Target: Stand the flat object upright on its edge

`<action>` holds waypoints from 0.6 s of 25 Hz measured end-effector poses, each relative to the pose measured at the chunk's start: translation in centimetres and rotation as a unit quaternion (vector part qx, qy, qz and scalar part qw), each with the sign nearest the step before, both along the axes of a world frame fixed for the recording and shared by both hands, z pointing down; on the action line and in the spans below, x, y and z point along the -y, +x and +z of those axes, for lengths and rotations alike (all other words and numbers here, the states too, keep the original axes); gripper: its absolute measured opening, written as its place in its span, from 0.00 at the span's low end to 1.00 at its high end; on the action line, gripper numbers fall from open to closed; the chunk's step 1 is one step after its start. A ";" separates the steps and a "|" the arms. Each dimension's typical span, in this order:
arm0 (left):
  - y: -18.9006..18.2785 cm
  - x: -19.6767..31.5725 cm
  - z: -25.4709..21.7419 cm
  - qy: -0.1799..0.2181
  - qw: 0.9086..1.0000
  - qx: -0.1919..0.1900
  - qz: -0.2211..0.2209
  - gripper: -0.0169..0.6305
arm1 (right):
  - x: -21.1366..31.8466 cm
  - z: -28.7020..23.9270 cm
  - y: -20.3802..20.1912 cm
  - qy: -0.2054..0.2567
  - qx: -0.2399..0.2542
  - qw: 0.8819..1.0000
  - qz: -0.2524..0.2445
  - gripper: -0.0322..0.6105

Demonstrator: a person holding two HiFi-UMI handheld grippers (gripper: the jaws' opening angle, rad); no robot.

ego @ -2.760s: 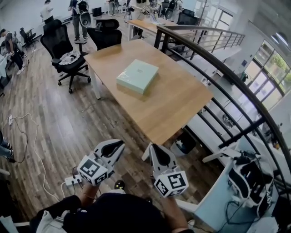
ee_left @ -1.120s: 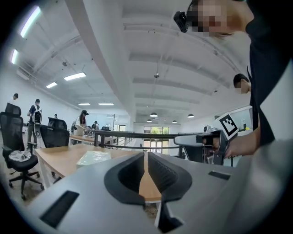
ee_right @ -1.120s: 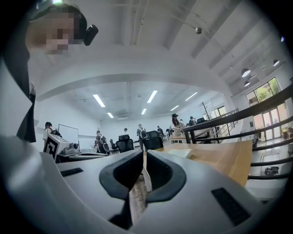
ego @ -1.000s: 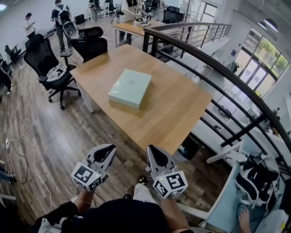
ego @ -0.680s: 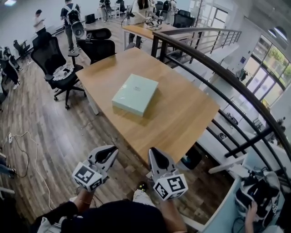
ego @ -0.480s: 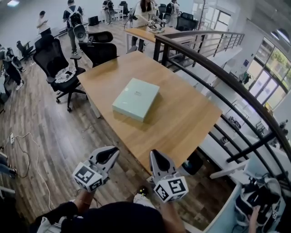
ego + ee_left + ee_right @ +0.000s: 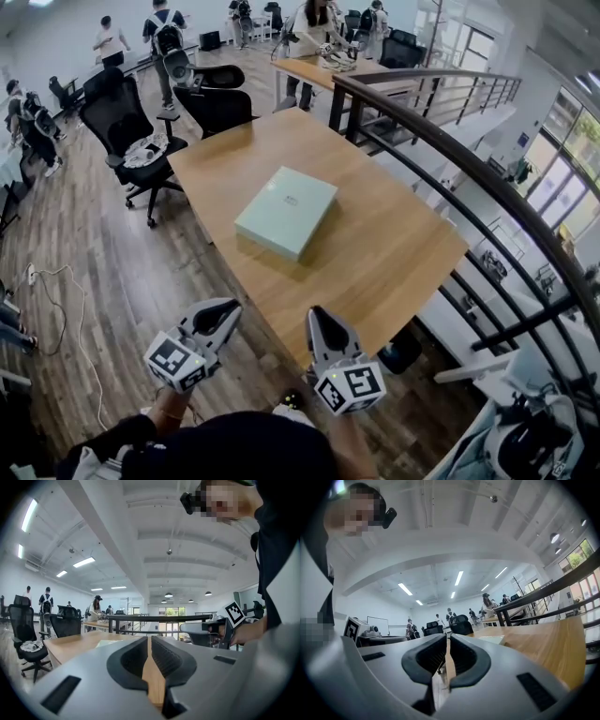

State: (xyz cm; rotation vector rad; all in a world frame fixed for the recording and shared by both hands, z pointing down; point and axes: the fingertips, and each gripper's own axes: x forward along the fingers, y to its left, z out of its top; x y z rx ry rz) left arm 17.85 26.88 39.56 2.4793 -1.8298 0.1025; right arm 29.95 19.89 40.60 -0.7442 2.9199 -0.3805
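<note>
Flat box lies flat on its broad face mid-worktop. I hold my left gripper and right gripper short of the near edge, fingers together, empty.

I'm looking into an open-plan office. A wooden bench stands on plank flooring with black swivel chairs beside it. People stand near another desk at the back. A dark railing edges a mezzanine by tall windows, under ceiling strip lights.
</note>
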 end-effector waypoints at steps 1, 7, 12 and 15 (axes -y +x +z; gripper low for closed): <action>-0.2 0.2 -0.1 -0.001 1.000 0.001 -0.005 0.08 | 0.2 -0.1 -0.2 0.000 0.001 1.000 -0.005 0.10; -0.7 1.7 0.1 -0.006 1.000 0.000 -0.026 0.08 | 2.2 0.1 -1.1 -0.003 0.003 1.000 -0.025 0.10; -0.9 2.2 0.9 -0.014 0.999 0.000 -0.034 0.08 | 3.2 0.7 -0.9 -0.009 0.002 1.000 -0.027 0.10; -1.2 2.6 1.3 -0.017 0.999 0.001 -0.033 0.08 | 3.7 1.0 -0.9 -0.019 0.001 1.000 -0.023 0.10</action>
